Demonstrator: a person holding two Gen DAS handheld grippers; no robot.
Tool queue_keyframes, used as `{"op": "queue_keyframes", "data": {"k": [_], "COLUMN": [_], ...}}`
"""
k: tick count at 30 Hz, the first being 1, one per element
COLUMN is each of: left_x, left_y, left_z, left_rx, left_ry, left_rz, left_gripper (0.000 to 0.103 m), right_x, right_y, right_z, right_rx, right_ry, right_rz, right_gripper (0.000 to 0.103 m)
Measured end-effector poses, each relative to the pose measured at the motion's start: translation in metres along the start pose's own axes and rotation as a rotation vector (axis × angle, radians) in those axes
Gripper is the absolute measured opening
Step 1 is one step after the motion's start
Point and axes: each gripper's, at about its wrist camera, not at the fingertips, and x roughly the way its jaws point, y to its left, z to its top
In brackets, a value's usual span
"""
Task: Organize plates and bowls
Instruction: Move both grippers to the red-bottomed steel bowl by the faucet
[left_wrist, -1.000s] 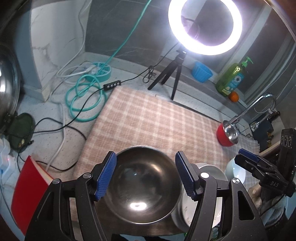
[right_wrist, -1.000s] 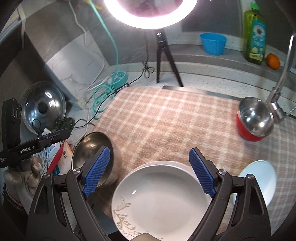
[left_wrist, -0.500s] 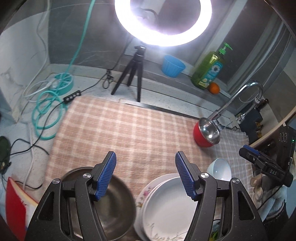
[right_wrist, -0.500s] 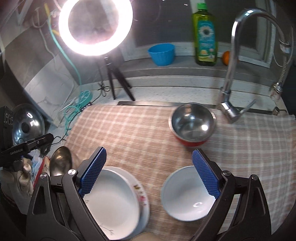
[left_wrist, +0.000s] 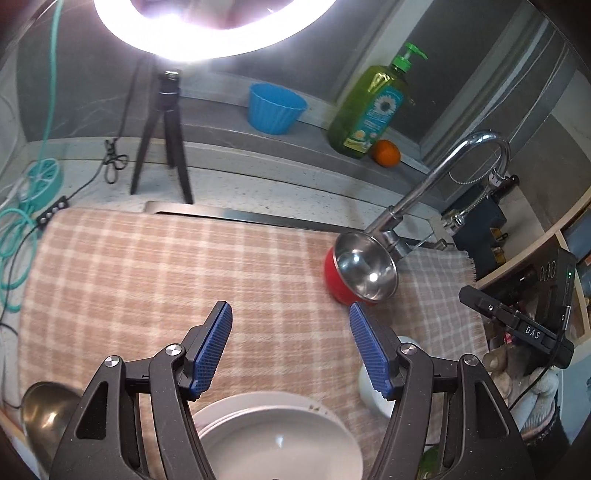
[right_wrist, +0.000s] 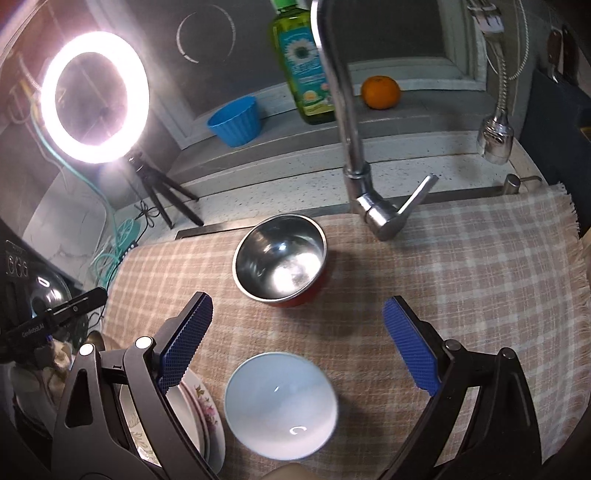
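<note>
My left gripper (left_wrist: 290, 345) is open and empty above the checked cloth (left_wrist: 147, 280), with a stack of white plates (left_wrist: 280, 439) just below it. A steel bowl (left_wrist: 40, 413) lies at the lower left. A white bowl (left_wrist: 376, 398) shows behind the right finger. A red bowl with steel inside (left_wrist: 364, 273) stands by the tap. My right gripper (right_wrist: 297, 349) is open and empty above the white bowl (right_wrist: 280, 404). The red bowl (right_wrist: 280, 260) stands beyond it. The plates (right_wrist: 207, 417) lie under its left finger.
A tap (right_wrist: 354, 155) rises at the back of the cloth (right_wrist: 461, 280). A ring light on a tripod (right_wrist: 94, 96), a blue cup (right_wrist: 234, 122), a green soap bottle (right_wrist: 304, 62) and an orange (right_wrist: 380, 92) stand along the back ledge. Teal cable (left_wrist: 14, 236) lies at the left.
Both grippers have swung to the right. The steel bowl slid out of the left view's centre to its lower left. The white bowl and red bowl came to the centre of the right view.
</note>
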Motion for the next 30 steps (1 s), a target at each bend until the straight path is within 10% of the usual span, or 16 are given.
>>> {"op": "queue_keyframes", "data": {"k": [17, 30], "left_x": [0.098, 0.134], "left_y": [-0.033, -0.029], "left_z": [0.027, 0.037], "left_rx": [-0.052, -0.061], "left_ry": [0.147, 0.200], "left_rz": [-0.039, -0.033], "left_gripper": [0.066, 0.031], "right_x": [0.063, 0.100], "right_y": [-0.038, -0.042], "right_z": [0.018, 0.025], "right_rx": [0.141, 0.146], "right_ry": [0.084, 0.156], "right_rz": [0.106, 0.138], "right_gripper": [0.085, 0.056]}}
